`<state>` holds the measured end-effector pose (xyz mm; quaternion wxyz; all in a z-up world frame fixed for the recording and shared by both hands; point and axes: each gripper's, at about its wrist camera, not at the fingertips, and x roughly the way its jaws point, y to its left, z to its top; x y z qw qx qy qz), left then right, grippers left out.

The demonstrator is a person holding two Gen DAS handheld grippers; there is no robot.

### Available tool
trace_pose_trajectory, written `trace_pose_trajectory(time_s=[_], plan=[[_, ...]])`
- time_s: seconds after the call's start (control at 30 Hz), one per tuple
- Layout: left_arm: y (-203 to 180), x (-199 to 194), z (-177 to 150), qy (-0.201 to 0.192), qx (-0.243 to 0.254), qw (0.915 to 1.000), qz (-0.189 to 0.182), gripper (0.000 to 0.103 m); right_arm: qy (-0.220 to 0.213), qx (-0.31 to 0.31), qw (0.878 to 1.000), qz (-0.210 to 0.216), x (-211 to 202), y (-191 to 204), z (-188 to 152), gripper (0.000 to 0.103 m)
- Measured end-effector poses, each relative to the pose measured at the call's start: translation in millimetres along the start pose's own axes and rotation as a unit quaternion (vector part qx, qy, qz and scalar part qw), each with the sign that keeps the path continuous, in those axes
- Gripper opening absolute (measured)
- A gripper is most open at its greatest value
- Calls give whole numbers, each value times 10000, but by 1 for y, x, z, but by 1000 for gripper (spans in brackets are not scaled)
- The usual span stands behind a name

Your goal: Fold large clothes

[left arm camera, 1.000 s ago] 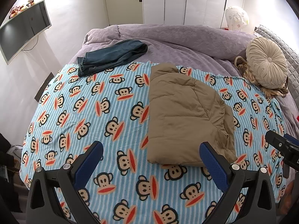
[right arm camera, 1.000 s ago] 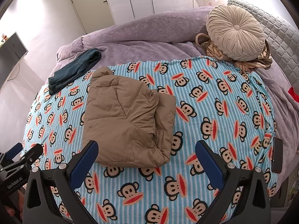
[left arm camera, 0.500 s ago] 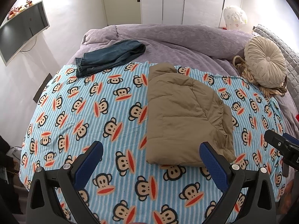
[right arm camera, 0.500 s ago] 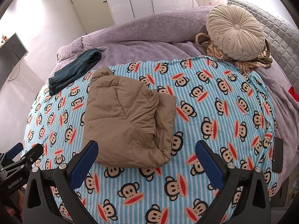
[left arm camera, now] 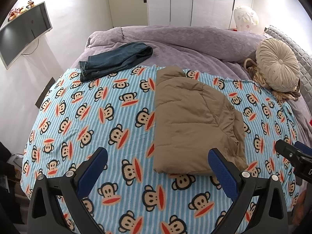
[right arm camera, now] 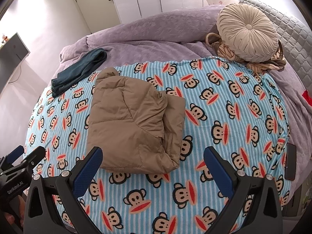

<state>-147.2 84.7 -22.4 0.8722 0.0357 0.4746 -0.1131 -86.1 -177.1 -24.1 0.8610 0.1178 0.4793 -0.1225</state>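
A tan padded jacket [left arm camera: 193,120] lies folded into a compact bundle on the blue striped monkey-print blanket [left arm camera: 97,117]; it also shows in the right wrist view [right arm camera: 134,124]. My left gripper [left arm camera: 158,171] is open and empty, held above the blanket just short of the jacket's near edge. My right gripper [right arm camera: 154,167] is open and empty, also just short of the jacket's near edge. Each gripper shows at the edge of the other's view.
Folded dark jeans [left arm camera: 115,60] lie at the blanket's far left corner on the purple duvet [left arm camera: 185,39]. A round beige cushion [right arm camera: 247,33] and a knotted cushion sit at the far right. A dark phone [right arm camera: 290,161] lies at the bed's right edge.
The left gripper has drifted slightly back and up, so the jacket sits a little lower in its view. The right gripper and the jacket have not moved.
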Motion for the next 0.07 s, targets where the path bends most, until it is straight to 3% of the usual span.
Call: trace_pose_trajectory(time_s=[0.07], plan=[[-1,1,1,8,31,10000,-15,103,5,1,10000,0,0,1,-1,103]])
